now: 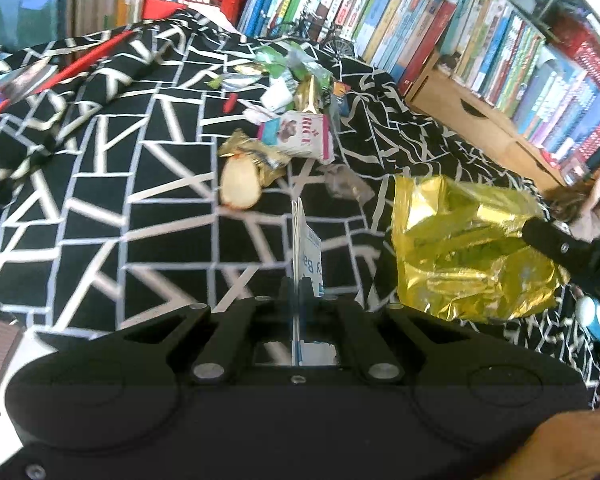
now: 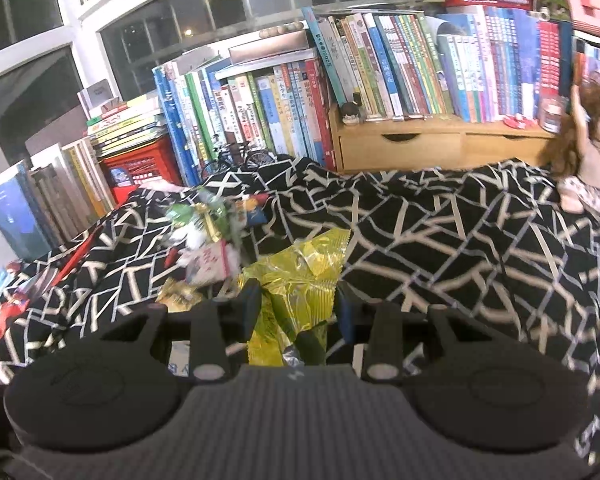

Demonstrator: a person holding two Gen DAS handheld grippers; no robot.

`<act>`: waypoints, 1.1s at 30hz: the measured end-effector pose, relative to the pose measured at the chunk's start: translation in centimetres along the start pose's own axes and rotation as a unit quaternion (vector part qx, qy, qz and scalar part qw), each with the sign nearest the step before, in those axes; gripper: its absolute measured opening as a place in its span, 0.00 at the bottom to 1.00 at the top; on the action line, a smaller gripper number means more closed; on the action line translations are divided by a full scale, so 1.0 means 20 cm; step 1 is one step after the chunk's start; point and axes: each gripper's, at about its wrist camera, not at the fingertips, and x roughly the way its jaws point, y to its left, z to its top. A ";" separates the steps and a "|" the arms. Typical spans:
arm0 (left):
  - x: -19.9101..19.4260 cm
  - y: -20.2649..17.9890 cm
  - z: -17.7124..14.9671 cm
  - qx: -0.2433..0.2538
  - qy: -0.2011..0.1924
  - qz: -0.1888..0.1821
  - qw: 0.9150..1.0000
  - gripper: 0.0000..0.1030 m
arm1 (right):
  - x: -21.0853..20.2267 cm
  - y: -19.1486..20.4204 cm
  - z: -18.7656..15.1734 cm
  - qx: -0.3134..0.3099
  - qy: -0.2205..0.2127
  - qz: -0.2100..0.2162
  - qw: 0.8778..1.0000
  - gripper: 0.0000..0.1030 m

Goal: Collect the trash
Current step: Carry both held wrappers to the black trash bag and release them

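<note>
left tool clamped on a white paper | right tool gripping a gold wrapper | trash pile lies ahead of both on the cloth | both pieces lifted, most litter still to gather

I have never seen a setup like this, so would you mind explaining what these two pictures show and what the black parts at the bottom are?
No robot here: a person carries a handheld two-finger gripper in each hand, each with a wide-angle camera looking along its fingers. The black shapes are the grippers themselves.

The left view shows the left gripper shut on a thin white-and-blue paper packet. The right view shows the right gripper clamped on a crinkled gold foil wrapper, also seen in the left view.

Below lies a black cloth with white lines, bearing a heap of trash: wrappers and a small pink-and-white carton. Bookshelves and a doll stand behind.
</note>
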 end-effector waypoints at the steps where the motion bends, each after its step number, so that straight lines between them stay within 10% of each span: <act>1: -0.05 0.03 -0.03 0.002 -0.003 -0.003 1.000 0.02 | -0.05 0.02 -0.04 0.002 -0.002 -0.003 1.000 0.43; 22: -0.73 0.67 -0.88 -0.064 -0.003 0.072 0.995 0.02 | -0.61 0.39 -0.73 -0.049 0.057 0.085 0.994 0.43; 33: -0.59 0.90 -1.38 -0.123 0.012 0.109 0.986 0.02 | -0.45 0.43 -1.16 -0.087 0.117 0.150 0.978 0.43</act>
